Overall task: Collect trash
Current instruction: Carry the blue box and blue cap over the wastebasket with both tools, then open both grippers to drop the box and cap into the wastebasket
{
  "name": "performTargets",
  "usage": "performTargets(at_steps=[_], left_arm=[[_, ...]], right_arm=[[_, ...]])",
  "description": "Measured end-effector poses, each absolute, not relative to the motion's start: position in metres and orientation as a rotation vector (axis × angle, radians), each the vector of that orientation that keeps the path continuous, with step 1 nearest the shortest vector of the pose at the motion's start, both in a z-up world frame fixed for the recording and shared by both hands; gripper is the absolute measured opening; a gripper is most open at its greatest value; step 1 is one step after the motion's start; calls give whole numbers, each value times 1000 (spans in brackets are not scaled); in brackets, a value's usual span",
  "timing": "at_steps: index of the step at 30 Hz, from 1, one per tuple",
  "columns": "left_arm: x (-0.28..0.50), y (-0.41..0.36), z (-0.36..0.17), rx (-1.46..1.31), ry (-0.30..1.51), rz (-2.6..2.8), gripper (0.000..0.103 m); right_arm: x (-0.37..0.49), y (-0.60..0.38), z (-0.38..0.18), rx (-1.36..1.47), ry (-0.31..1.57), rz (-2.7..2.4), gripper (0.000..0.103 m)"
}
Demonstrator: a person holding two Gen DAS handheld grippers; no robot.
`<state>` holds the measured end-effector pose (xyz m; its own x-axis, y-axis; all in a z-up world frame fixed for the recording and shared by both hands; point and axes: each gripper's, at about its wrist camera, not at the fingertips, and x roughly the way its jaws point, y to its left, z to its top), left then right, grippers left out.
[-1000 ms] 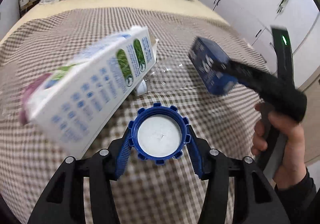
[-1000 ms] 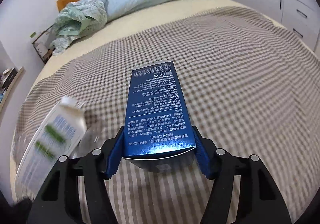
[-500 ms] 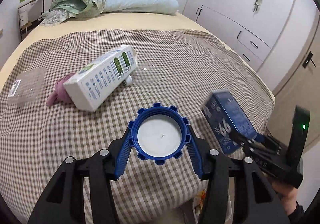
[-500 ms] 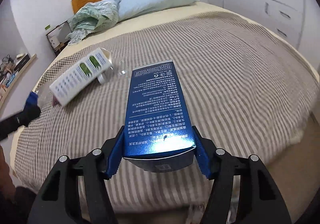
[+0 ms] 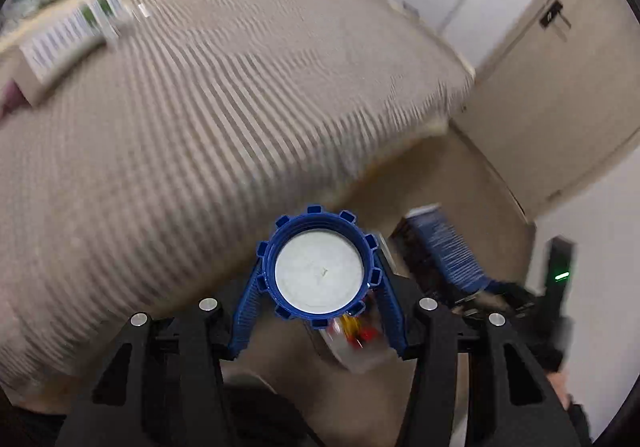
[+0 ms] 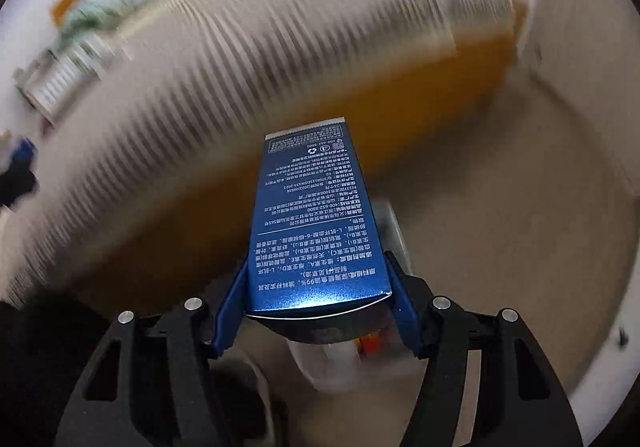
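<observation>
My left gripper is shut on a round blue cap with a white liner. It hangs past the foot of the bed over a whitish bin holding red and yellow scraps. Just to its right, my right gripper holds a dark blue box. In the right wrist view that gripper is shut on the blue box, printed side up, above the same bin. A white carton lies blurred far back on the bed.
The bed with its checked cover fills the left of both views, and its orange wooden side faces the bin. Beige floor spreads to the right. White cupboards and a door stand beyond. A hand grips the right tool.
Both grippers have swung off the bed top to the floor beside the bed's foot and tilted downward. The bin has come into view beneath them. Both grips are unchanged.
</observation>
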<state>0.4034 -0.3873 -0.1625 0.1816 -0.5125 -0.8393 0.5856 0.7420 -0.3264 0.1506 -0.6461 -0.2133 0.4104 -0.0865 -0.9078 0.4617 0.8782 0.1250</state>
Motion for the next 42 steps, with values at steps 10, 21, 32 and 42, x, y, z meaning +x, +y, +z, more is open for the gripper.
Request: performTargets(at_steps=[10,21,32,42], left_arm=[[375,-432,-224,215,1276,-776,50],[379,-454,-265,254,1346,-740,50],[389,-502,-319,285,1484,-763,50],[400,-591,-399,253,1633,-744,66]], right_arm=[[139,-631,-377,475,1471,-260,62],[169,-633,-505,538,1610,-196,63],[125,-657,-471,648,1546,-244,85],[89,-696,-400,706,1360,-384,85]])
